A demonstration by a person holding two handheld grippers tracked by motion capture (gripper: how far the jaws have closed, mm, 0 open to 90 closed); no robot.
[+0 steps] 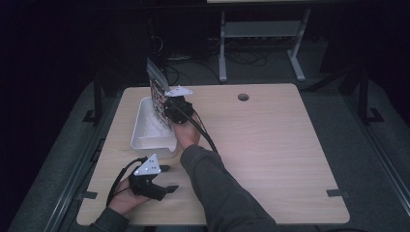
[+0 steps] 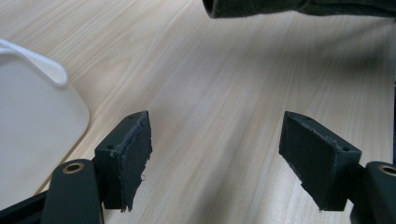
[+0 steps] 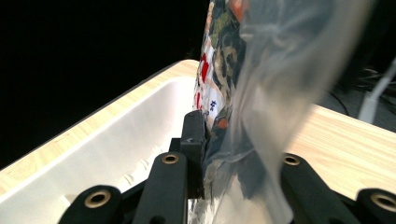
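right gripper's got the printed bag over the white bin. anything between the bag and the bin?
Nothing visible. The right gripper is shut on the printed bag, held upright over the white bin; the bin's inside looks bare below it. The left gripper sits open on the table, nearer the person than the bin.

The bag's (image 3: 243,93) clear film hides the right tongs' (image 3: 233,154) far jaw; its print stays unreadable.

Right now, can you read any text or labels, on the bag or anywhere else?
None can be read.
Bag, held by the right gripper over the white bin: red and blue printed marks, too blurred to read.
Bin, table, left gripper: no text.
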